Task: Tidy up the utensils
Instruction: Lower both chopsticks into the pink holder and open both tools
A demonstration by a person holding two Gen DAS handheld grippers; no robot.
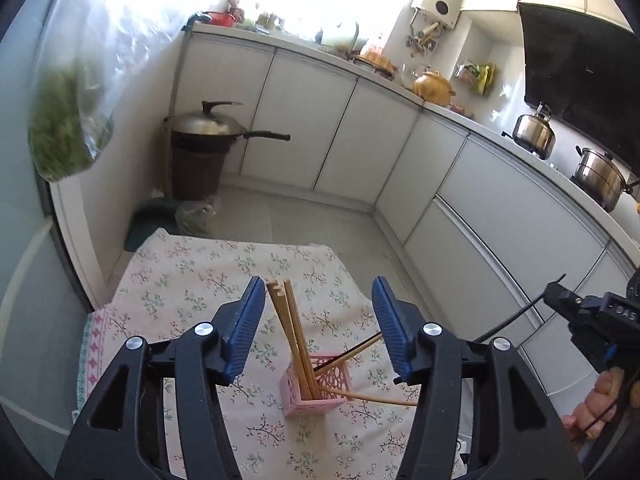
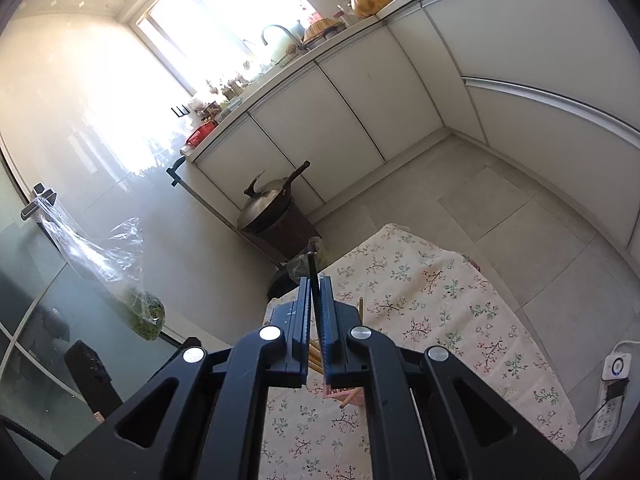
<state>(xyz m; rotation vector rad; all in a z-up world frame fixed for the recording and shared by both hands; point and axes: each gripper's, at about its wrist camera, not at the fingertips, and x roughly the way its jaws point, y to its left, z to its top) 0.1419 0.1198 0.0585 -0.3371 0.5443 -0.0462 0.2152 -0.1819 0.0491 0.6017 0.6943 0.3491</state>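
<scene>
A pink lattice utensil holder (image 1: 316,384) stands on the floral tablecloth (image 1: 192,292). Several wooden chopsticks (image 1: 286,328) lean upright in it; others stick out low to the right. My left gripper (image 1: 318,312) is open above the holder, its blue pads on either side of the chopstick tops, touching nothing. My right gripper (image 2: 315,292) is shut on a thin dark chopstick (image 2: 312,270) whose tip pokes out past the fingertips. In the left wrist view the right gripper (image 1: 560,296) shows at the right edge with the dark stick (image 1: 508,320) slanting down toward the holder. The holder (image 2: 340,392) peeks out under the right fingers.
White kitchen cabinets (image 1: 344,128) line the room behind the table. A wok on a dark bin (image 1: 204,148) stands in the corner. A plastic bag of greens (image 1: 68,132) hangs at the left. Pots (image 1: 600,176) sit on the counter. A power strip (image 2: 612,404) lies on the floor at the right.
</scene>
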